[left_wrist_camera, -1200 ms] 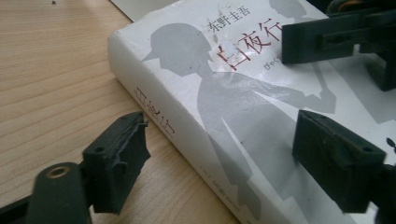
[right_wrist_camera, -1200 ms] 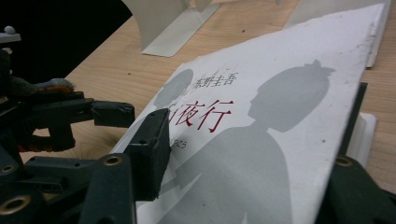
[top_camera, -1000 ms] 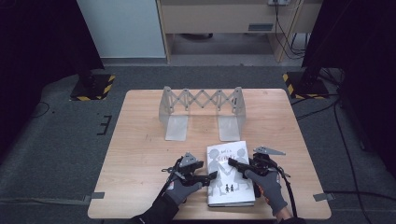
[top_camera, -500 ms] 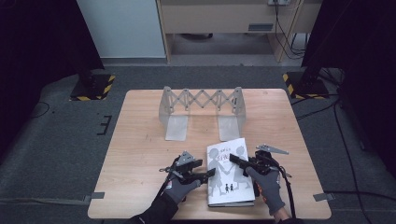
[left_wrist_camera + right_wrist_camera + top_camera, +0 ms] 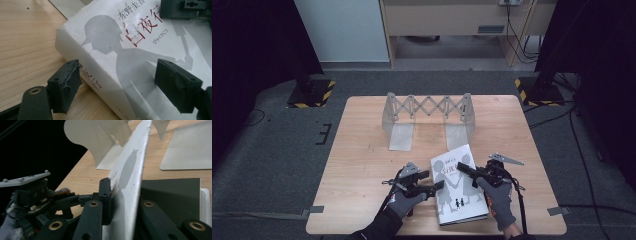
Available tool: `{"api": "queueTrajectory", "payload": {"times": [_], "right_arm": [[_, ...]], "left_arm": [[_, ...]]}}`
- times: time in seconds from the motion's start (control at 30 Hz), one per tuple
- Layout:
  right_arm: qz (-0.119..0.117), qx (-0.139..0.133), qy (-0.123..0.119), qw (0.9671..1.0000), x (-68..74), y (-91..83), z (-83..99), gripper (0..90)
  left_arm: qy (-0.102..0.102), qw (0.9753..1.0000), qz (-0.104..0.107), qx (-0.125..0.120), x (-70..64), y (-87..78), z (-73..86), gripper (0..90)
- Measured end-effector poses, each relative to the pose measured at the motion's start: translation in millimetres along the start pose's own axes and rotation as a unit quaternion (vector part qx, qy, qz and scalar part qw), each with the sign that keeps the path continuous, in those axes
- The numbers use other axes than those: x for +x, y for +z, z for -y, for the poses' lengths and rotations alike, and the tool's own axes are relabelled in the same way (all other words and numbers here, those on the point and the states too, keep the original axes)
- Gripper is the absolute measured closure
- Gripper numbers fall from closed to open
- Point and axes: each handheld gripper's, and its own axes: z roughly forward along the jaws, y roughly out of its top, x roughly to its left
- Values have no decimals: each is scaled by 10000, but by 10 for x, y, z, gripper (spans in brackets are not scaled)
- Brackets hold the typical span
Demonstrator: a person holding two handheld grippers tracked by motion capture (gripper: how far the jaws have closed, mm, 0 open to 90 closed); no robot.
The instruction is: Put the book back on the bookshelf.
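Observation:
A white book (image 5: 460, 200) with grey silhouettes on its cover lies at the table's near edge. My right gripper (image 5: 461, 167) is shut on the front cover (image 5: 132, 170), which stands lifted and edge-on between its jaws, with dark endpaper (image 5: 172, 195) showing beneath. My left gripper (image 5: 434, 180) is open at the book's left side. In the left gripper view (image 5: 120, 82), one jaw sits beside the spine and the other hovers over the book cover (image 5: 130, 47). The right gripper's body (image 5: 185, 7) shows at the top of that view.
An expanding metal book rack (image 5: 427, 107) with two flat base plates stands at the table's middle back; its fins (image 5: 100, 137) rise just beyond the lifted cover. Bare wood (image 5: 362, 165) lies left of the book. The table's front edge is close under both hands.
Both hands have stayed almost in place. The book's far edge sits slightly higher than a second ago, as the cover comes up in the right gripper.

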Motion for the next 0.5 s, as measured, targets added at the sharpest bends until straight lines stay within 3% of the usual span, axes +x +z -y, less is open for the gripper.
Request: {"api": "queueTrajectory", "payload": {"times": [0.27, 0.3, 0.37, 0.5], "right_arm": [[-170, 5, -229, 9996, 116, -36, -56, 826], [-195, 6, -269, 9994, 131, -44, -64, 827], [-234, -17, -340, 9991, 160, -56, -76, 830], [-310, -53, -395, 9987, 187, -83, -100, 833]], "left_arm": [[-45, 9997, 161, -182, 7, 0, 12, 89], [-122, 9995, 236, -196, 17, 9, 23, 69], [-77, 9991, 388, -161, 13, 31, 49, 0], [-128, 9987, 461, -194, 9, 41, 54, 0]]}}
